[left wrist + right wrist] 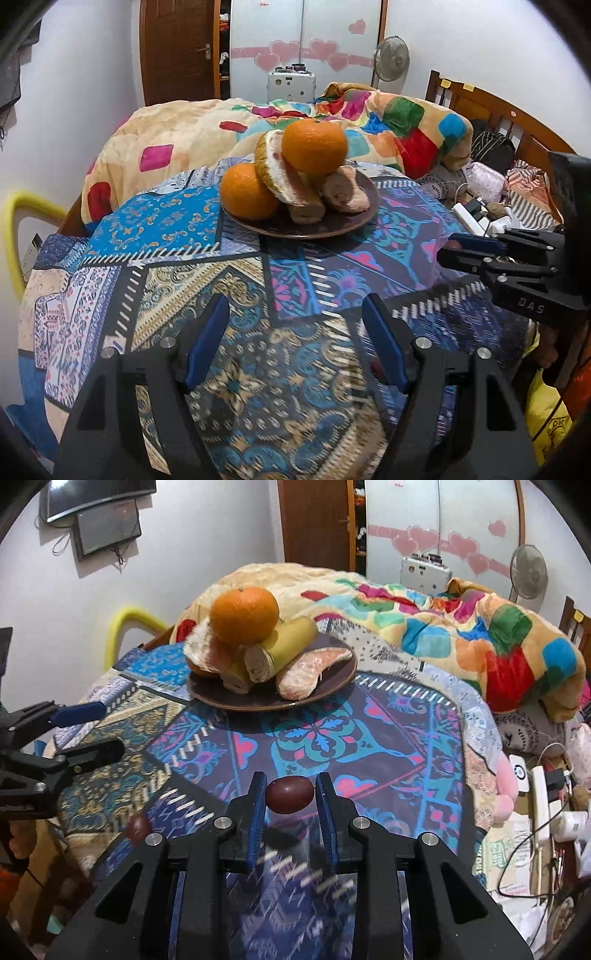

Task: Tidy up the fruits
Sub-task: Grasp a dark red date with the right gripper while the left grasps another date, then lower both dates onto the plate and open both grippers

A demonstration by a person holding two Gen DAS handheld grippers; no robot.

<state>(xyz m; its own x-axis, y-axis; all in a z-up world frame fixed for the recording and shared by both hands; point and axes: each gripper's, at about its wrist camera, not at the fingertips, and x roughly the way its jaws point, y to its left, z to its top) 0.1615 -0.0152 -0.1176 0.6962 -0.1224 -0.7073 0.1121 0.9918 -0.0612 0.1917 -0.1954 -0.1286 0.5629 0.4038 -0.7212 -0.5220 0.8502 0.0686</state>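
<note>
Grape (290, 795) sits pinched in right gripper (290, 788): small, light, smooth, easily crushed; hold gently at its middle. Left gripper (294, 325) open, empty.

Two grippers held low, pointing forward

Left gripper (293, 314) has its fingers (207, 339) spread wide apart, nothing between them. Right gripper (290, 794) has fingers pinching a small dark fruit.

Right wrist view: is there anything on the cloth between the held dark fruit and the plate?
Nothing visible. The right gripper grips the dark red fruit, and only bare patterned tablecloth lies ahead up to the brown plate. A second dark fruit sits off to the left, out of the path.
</note>
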